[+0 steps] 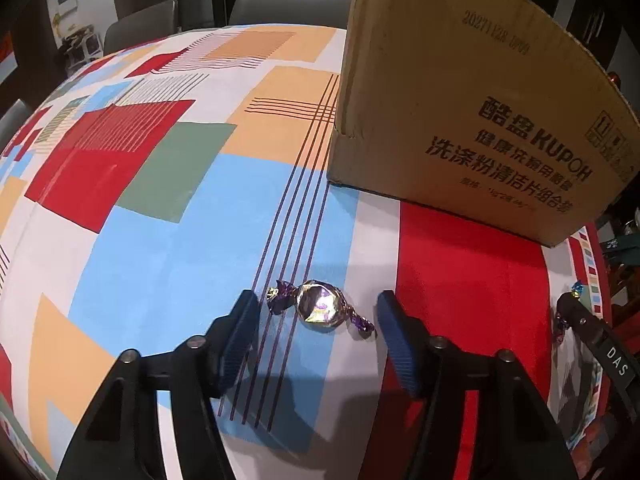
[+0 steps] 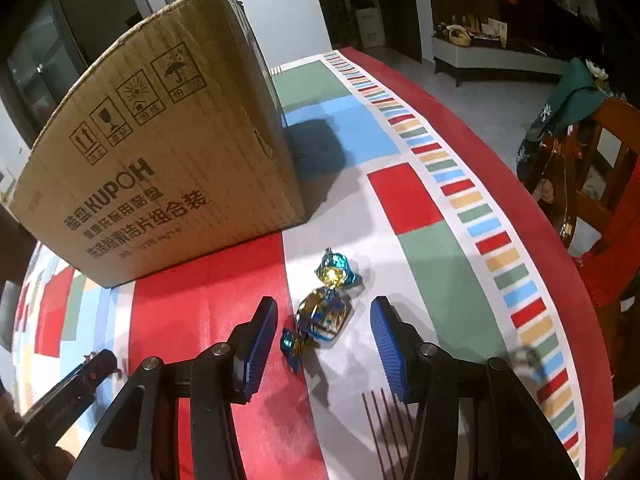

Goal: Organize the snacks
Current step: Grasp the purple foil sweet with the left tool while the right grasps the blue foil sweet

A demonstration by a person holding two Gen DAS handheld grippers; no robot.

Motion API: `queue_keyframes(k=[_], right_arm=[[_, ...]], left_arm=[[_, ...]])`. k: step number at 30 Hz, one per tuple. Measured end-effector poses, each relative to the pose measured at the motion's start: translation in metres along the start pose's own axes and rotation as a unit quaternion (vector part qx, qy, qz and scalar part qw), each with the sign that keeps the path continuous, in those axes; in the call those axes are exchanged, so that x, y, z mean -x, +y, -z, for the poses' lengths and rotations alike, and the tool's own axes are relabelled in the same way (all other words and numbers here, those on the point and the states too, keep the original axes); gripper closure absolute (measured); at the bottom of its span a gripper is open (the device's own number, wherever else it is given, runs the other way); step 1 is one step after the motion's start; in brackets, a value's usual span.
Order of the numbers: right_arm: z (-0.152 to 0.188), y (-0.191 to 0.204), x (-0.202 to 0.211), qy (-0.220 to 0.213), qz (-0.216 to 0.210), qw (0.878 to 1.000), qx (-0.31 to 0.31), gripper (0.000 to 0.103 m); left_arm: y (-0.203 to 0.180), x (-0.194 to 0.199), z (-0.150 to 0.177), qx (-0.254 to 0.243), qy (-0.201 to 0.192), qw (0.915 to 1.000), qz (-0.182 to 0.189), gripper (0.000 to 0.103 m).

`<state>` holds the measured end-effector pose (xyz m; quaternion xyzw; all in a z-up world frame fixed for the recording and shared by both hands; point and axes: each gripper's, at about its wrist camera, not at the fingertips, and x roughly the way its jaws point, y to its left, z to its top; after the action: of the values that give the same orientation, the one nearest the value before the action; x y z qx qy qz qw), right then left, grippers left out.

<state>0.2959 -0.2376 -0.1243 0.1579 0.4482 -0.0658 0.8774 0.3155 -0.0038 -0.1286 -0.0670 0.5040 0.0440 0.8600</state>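
A purple-and-gold wrapped candy [image 1: 320,307] lies on the patterned tablecloth between the fingers of my left gripper [image 1: 318,320], which is open around it without touching. A blue-and-gold wrapped candy [image 2: 325,312] lies on the cloth between the fingers of my right gripper [image 2: 324,334], which is open. A brown cardboard box [image 1: 472,92] stands just beyond both candies; it also shows in the right wrist view [image 2: 168,160]. Its inside is hidden.
The colourful tablecloth [image 1: 152,264] covers the table. The right gripper's tip [image 1: 576,316] shows at the right edge of the left view. A wooden chair [image 2: 592,168] stands past the table's right edge [image 2: 560,264]. Grey chairs [image 1: 280,4] stand at the far side.
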Motion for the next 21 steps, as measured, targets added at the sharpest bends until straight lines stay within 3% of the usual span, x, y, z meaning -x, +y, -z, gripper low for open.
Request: queue_keyframes(k=[4,11,21], right_arm=[[-0.002,0.002,-0.003,-0.002,0.003,1.0,0.005,0.054],[-0.002,0.006,-0.006,-0.004,0.006,1.0,0.017,0.078],[0.003,0.009,0.001,-0.006,-0.018,0.999,0.03,0.078]], left_arm=[[0.0,-0.003,0.0,-0.003,-0.004,1.0,-0.006,0.053],[0.002,-0.002,-0.001,-0.001,-0.009,1.0,0.001,0.071],[0.0,0.007,0.003,-0.017,-0.018,0.9995,0.022,0.076]])
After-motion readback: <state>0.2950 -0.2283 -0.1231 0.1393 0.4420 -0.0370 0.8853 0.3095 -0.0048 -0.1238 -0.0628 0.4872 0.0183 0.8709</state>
